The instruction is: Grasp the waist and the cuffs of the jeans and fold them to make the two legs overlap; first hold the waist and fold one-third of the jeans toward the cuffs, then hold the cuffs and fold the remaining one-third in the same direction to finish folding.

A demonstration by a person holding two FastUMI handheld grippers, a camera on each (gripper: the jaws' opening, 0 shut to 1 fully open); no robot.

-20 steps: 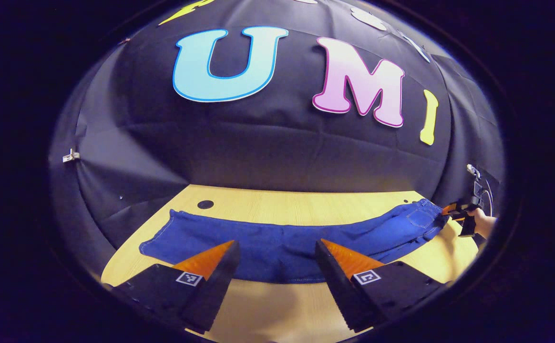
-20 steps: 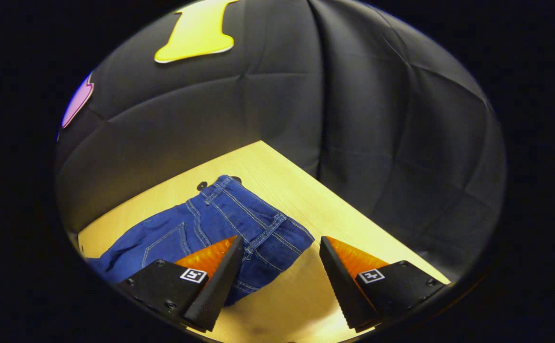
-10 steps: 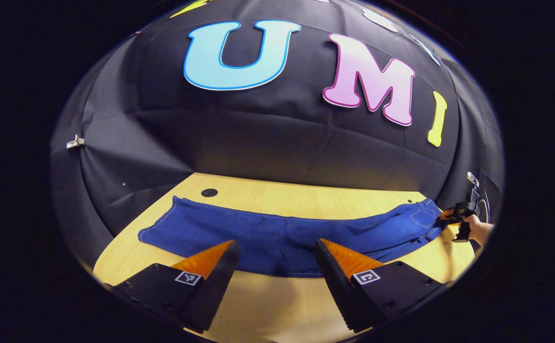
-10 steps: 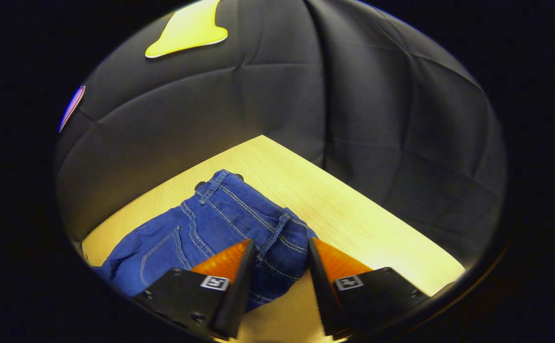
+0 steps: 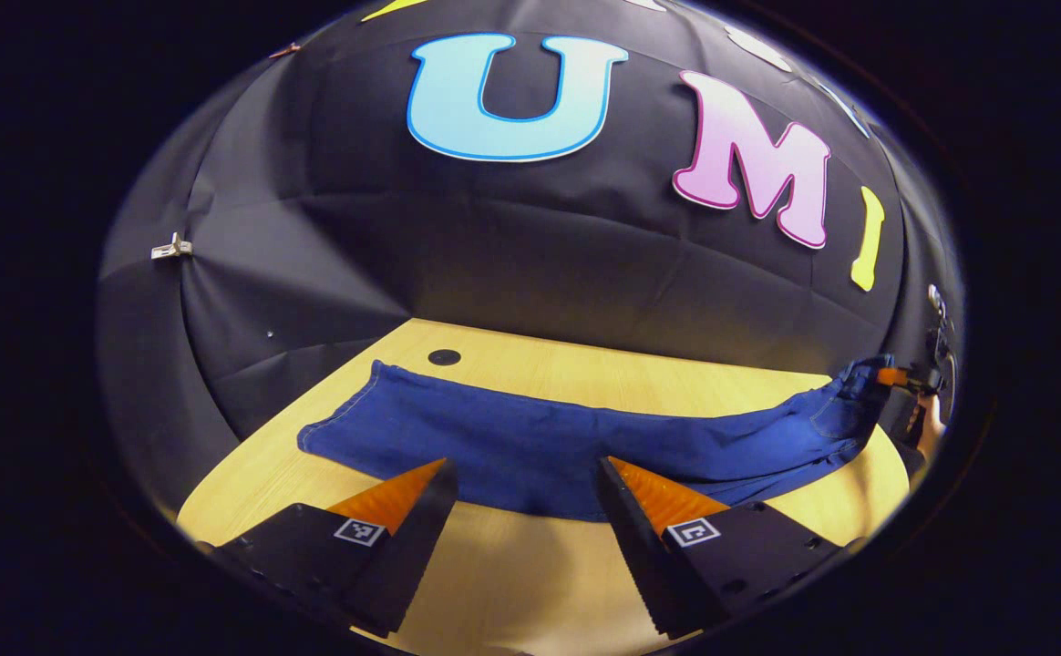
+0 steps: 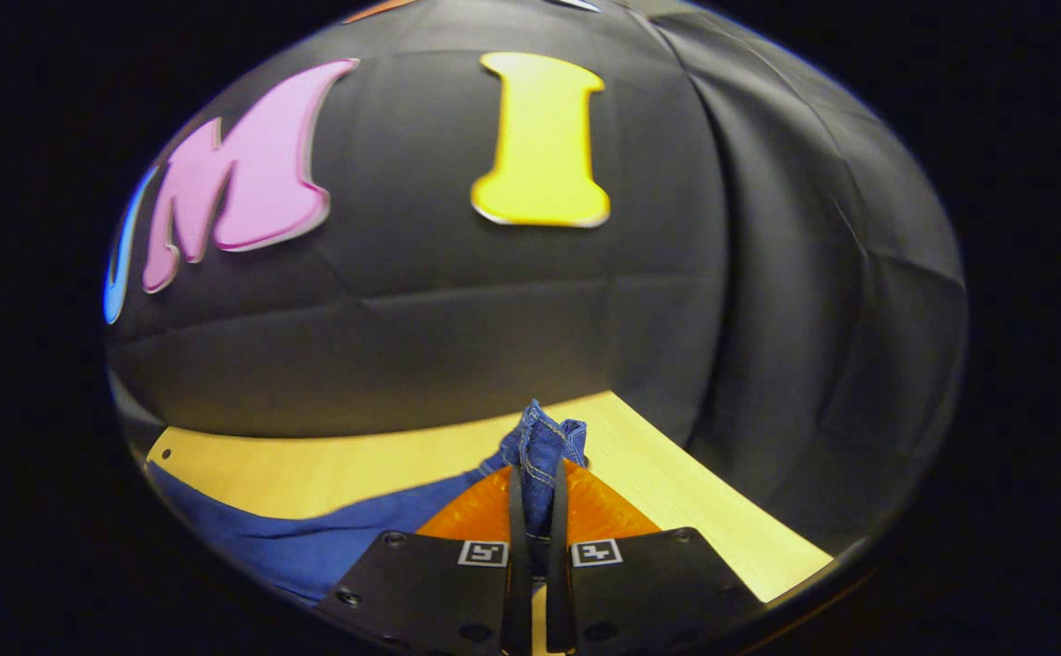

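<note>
The counter (image 5: 530, 583) is pale wood, set against black cloth walls. The jeans (image 5: 567, 446) lie stretched along it, cuffs at the left in the left gripper view, waist at the far right and lifted off the wood. A small dark hole (image 5: 444, 357) in the counter sits just beyond the cuff end.

The left gripper (image 5: 521, 497) hangs over the near edge of the legs, jaws wide apart with nothing between them.

The right gripper (image 6: 533, 510) has its jaws pressed together on the waist (image 6: 541, 446), a bunch of denim sticking up above them. In the left gripper view it shows far off at the right edge (image 5: 900, 376), with the hand (image 5: 927, 428) holding it.
</note>
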